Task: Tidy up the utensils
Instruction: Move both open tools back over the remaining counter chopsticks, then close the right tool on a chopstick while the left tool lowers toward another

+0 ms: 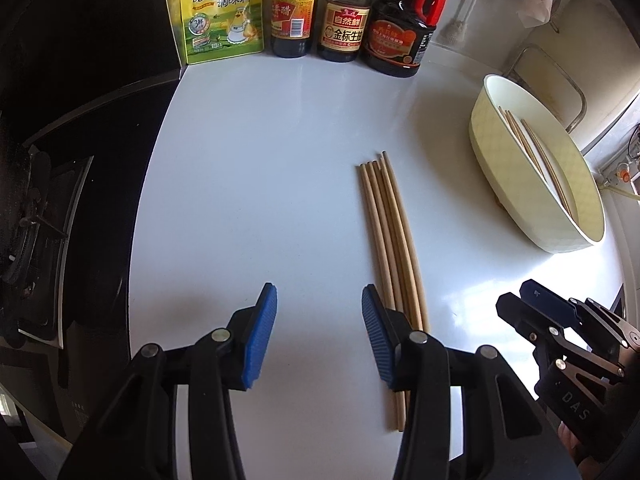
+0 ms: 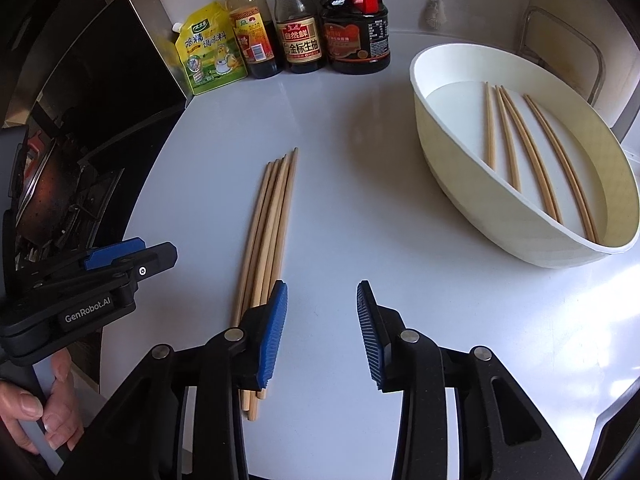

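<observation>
A bundle of several wooden chopsticks (image 1: pixel 390 236) lies on the white counter (image 1: pixel 260 184), pointing away from me; it also shows in the right wrist view (image 2: pixel 268 224). A cream oval basket (image 2: pixel 456 176) at the right holds several more chopsticks (image 2: pixel 532 160); the basket also shows in the left wrist view (image 1: pixel 516 184). My left gripper (image 1: pixel 319 332) is open and empty, just left of the bundle's near end. My right gripper (image 2: pixel 322 330) is open and empty, just right of the bundle.
A yellow seasoning pouch (image 1: pixel 222 16) and three dark sauce bottles (image 1: pixel 344 20) stand along the back wall. A black stove (image 1: pixel 36 216) lies to the left of the counter. A metal rack (image 2: pixel 568 44) stands behind the basket.
</observation>
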